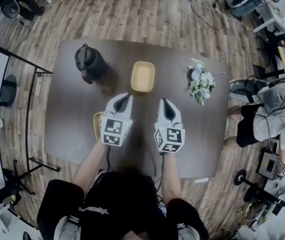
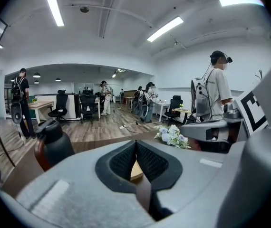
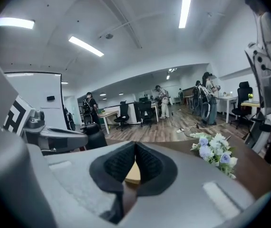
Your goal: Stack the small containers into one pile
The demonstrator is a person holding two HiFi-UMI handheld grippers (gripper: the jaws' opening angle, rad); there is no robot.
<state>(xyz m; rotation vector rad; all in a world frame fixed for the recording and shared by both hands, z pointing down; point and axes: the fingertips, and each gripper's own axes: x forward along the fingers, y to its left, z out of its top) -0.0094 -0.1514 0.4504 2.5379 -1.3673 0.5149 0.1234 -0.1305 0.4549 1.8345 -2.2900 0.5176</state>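
The left claw (image 1: 124, 100) and the right claw (image 1: 166, 105) are both shut tight and empty over the counter (image 1: 202, 134). One yellow container (image 1: 143, 77) sits ahead — a second container (image 1: 97, 120) peeks from under the left claw. Open a claw wide first, then pinch one rim gently.

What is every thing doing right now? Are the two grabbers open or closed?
left gripper: shut, holding nothing
right gripper: shut, holding nothing
yellow container: right way up, empty, alone mid-table, not stacked
second yellow container: partly hidden under the left gripper, not stacked
dark jug: standing upright
flowers: resting on the table, untouched
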